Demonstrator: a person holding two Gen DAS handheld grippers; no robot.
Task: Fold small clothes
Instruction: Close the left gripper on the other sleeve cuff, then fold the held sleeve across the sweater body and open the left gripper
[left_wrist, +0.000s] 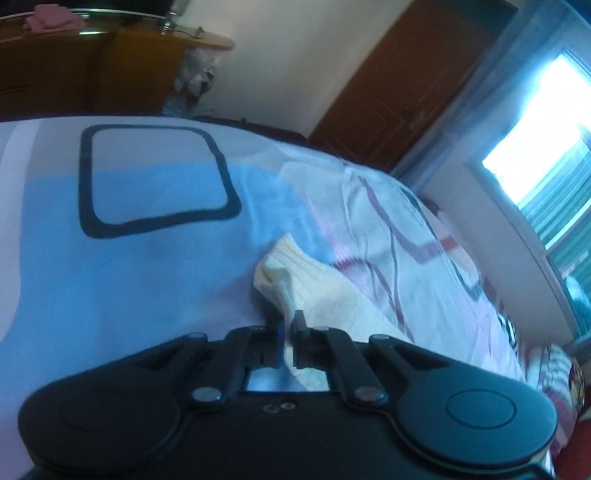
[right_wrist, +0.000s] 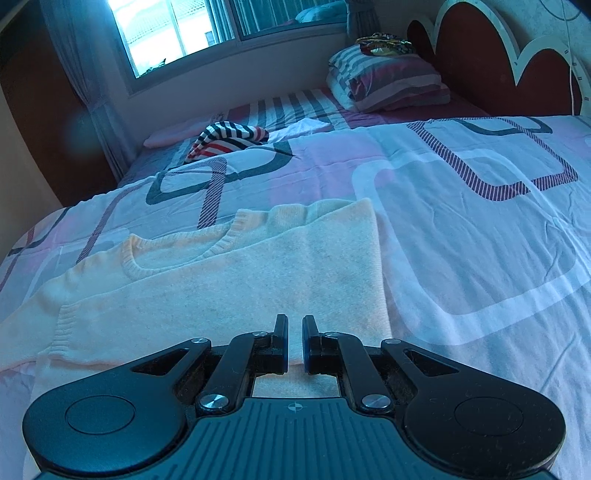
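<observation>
At the bottom of the left wrist view, the left hand-held gripper is clamped on a lifted edge of the cream sweater. The right hand-held gripper hangs low over the same sweater, jaws nearly together with nothing between them. The sweater lies mid-frame on the bed. The fold looks mid-way; next, the raised edge likely needs carrying across. Counted: one sweater, one striped garment upper left, one pillow.

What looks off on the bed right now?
The cream sweater is flat except one part bunched up and lifted in the left claw. A striped garment lies crumpled near the window. The right claw hovers over the sweater, nearly shut, gripping nothing.
</observation>
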